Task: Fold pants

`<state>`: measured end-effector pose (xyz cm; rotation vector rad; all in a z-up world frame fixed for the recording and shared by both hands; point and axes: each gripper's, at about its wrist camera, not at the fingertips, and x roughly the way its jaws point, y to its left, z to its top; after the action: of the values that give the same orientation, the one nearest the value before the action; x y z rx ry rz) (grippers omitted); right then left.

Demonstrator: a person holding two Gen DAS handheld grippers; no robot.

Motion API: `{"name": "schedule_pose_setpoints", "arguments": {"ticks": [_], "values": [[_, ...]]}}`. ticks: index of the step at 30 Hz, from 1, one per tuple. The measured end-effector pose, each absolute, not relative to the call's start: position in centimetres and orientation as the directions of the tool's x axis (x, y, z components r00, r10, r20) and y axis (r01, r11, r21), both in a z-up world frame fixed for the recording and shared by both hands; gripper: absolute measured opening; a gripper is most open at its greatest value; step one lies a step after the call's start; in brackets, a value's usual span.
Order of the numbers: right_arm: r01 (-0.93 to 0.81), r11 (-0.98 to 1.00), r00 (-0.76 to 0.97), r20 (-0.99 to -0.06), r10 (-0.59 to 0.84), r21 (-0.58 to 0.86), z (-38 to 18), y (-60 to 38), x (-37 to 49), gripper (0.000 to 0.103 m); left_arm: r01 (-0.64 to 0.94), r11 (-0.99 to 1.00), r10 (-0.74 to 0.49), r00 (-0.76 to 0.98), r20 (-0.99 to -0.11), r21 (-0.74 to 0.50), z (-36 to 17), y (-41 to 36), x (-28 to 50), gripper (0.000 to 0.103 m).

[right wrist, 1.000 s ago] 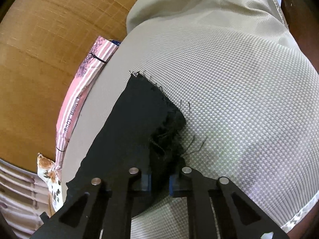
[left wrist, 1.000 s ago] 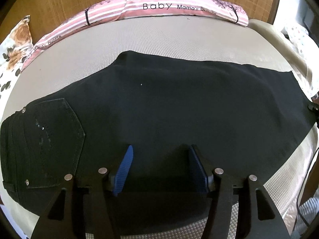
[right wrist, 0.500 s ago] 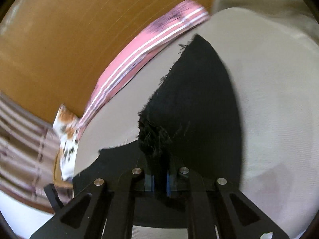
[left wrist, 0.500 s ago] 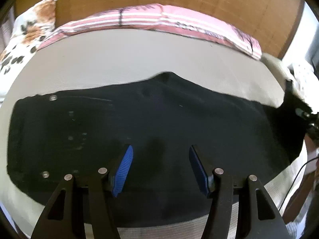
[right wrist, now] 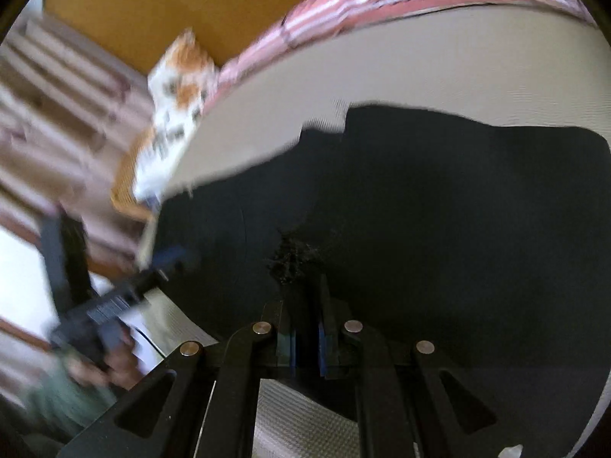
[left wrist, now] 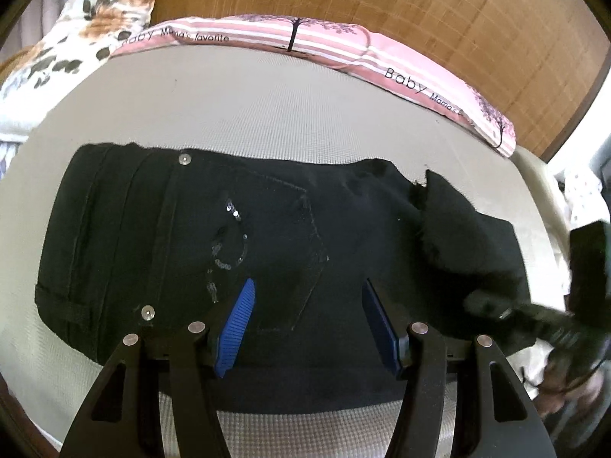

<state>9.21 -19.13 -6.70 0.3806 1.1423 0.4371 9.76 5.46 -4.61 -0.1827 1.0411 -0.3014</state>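
Black pants [left wrist: 236, 244] lie flat on the beige mattress, waistband at the left, back pocket with sequins facing up. My left gripper [left wrist: 307, 307] is open and empty, hovering over the pocket area near the front edge. My right gripper [right wrist: 305, 286] is shut on the frayed leg hem [right wrist: 292, 257] and holds it over the rest of the pants [right wrist: 458, 206]. In the left wrist view the lifted leg end [left wrist: 458, 225] folds back over the pants at the right, with the right gripper [left wrist: 542, 324] blurred there.
The beige mattress [left wrist: 267, 114] carries a pink striped pillow [left wrist: 343, 49] along the far edge and a floral pillow [left wrist: 88, 30] at the far left. A wooden headboard [left wrist: 382, 0] stands behind. The left gripper [right wrist: 114, 301] shows blurred in the right wrist view.
My right gripper has carried the leg hem leftward over the pants toward the waistband. My left gripper has shifted left, so the waistband and pocket now sit in front of it.
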Motion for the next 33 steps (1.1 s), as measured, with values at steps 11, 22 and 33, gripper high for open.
{"name": "schedule_pose_setpoints", "arguments": {"ticks": [11, 22, 33], "values": [[-0.172, 0.867, 0.318, -0.806, 0.499, 0.468, -6.7, -18.5, 7.6, 0.040, 0.224, 0.894, -0.448, 0.392, -0.804, -0.389, -4.3, 4.3, 9.6, 0.059], [0.047, 0.854, 0.507, -0.749, 0.427, 0.518, -3.1, -28.1, 4.2, 0.049, 0.178, 0.764, -0.641, 0.113, -0.759, -0.620, -6.6, 1.0, 10.3, 0.059], [0.150, 0.801, 0.535, -0.729, 0.426, 0.579, -4.7, -30.3, 3.9, 0.049, 0.081, 0.733, -0.676, -0.028, -0.736, -0.676, -9.6, -1.9, 10.8, 0.058]]}}
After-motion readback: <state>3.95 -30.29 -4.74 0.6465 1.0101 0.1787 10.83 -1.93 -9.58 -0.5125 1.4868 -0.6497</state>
